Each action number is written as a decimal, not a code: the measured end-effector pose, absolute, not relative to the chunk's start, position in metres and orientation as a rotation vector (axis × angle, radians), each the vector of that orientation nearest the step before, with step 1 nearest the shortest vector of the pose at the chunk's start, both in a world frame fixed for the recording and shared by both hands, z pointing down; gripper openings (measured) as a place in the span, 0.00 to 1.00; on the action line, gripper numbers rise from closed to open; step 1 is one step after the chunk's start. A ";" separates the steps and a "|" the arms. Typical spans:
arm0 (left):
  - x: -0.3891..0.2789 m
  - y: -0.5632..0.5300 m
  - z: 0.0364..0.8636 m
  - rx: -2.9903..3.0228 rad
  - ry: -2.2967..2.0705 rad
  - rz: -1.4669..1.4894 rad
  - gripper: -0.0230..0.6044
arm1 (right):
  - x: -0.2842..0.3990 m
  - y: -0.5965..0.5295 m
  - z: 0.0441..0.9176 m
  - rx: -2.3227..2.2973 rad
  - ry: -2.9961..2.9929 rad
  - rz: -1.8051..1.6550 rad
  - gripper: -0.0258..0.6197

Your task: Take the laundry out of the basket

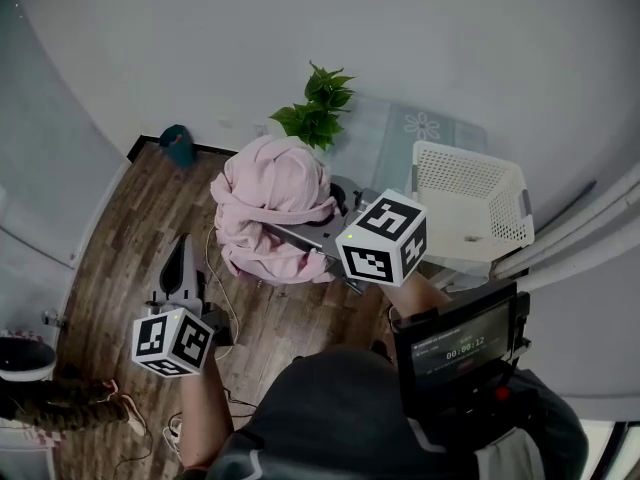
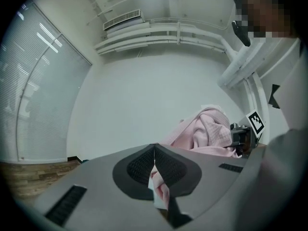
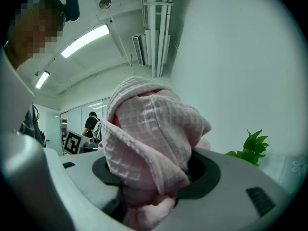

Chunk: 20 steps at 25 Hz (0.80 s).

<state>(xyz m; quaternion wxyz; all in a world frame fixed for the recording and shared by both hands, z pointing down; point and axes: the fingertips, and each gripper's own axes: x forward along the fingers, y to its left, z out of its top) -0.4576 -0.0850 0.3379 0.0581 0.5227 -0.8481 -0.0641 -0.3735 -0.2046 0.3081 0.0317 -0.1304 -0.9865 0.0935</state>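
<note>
I read right tongs clamped on pink waffle-weave cloth. Left tongs closed, pinching pink scrap. White basket right of right tongs.

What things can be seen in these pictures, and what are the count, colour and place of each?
pink laundry: one, pink, held up between both tools
basket: one, white, right of the laundry
plant: one, green, behind the laundry
small object: one, teal, on floor by wall
floor: one, brown wood, below everything
screen: one, black, on the person's chest
left tool: one, grey, shut on a thin fold of laundry
right tool: one, grey, shut on a thick bunch of laundry
</note>
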 end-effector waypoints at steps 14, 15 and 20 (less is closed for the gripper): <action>-0.437 -0.127 0.337 1.692 -2.496 -0.209 0.05 | -0.348 -0.231 0.315 -0.259 -3.042 0.229 0.49; -0.436 -0.129 0.336 1.697 -2.492 -0.208 0.05 | -0.347 -0.233 0.314 -0.253 -3.041 0.229 0.49; -0.430 -0.135 0.334 1.715 -2.489 -0.224 0.05 | -0.340 -0.238 0.312 -0.239 -3.048 0.223 0.49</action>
